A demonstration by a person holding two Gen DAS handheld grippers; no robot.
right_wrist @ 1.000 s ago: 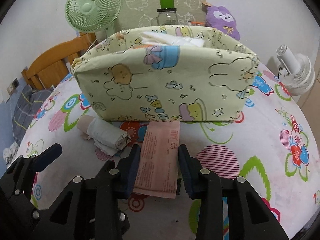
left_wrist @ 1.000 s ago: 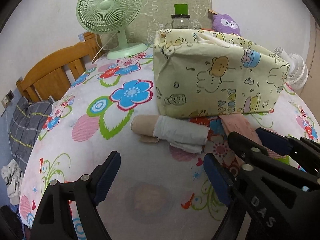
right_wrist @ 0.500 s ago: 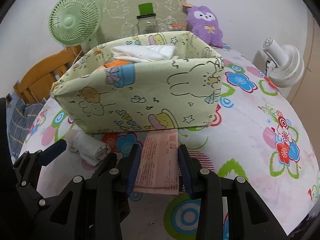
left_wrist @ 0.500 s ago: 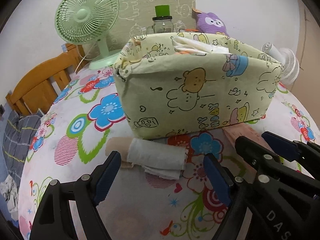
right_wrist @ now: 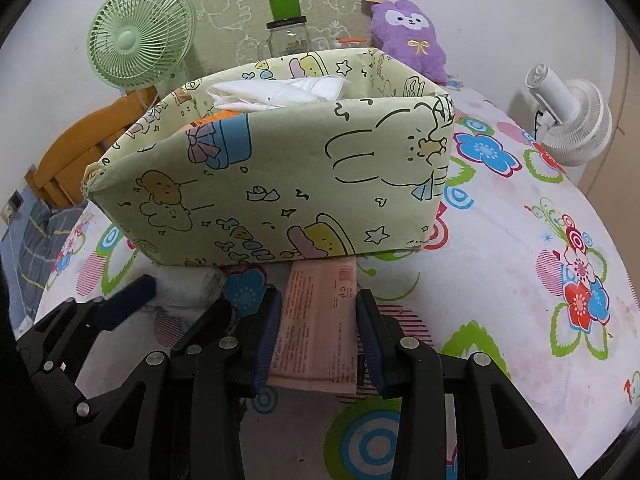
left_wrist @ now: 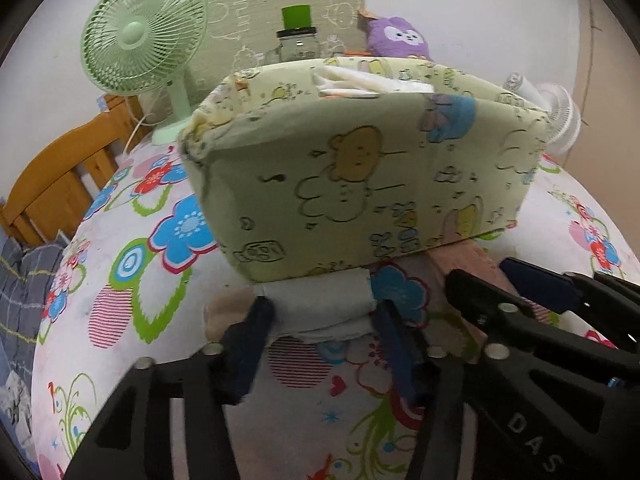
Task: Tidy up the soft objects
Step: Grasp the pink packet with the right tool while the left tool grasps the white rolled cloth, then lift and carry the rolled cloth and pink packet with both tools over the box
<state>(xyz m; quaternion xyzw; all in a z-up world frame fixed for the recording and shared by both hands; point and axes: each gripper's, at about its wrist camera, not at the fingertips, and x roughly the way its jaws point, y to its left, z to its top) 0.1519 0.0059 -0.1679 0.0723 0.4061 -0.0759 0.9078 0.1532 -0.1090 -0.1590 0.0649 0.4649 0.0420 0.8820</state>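
Two grippers work side by side at the near edge of the flowered worktop point(right_wrist: 520, 280). The left gripper point(left_wrist: 320, 320) is closing its jaws around a rolled grey-white cloth point(left_wrist: 320, 304), which lies between the pads just in front of the storage box; whether the pads already press it I cannot tell. The right gripper point(right_wrist: 316, 336) is clamped, jaws fairly narrow, on a flat pink packet point(right_wrist: 316, 320) whose far end touches the foot of the box. Beyond both stands the cartoon-print fabric box point(right_wrist: 280, 184), open-topped, with folded white cloth point(right_wrist: 276, 92) already inside. Farther back are a green fan point(right_wrist: 136, 36), a glass jar point(right_wrist: 286, 36), a purple plush point(right_wrist: 408, 36) and a white fan point(right_wrist: 572, 120).

To do this well, the left should squeeze the roll at its middle so it does not unwind, lift clear of the box wall, and drop it beside the white cloth.
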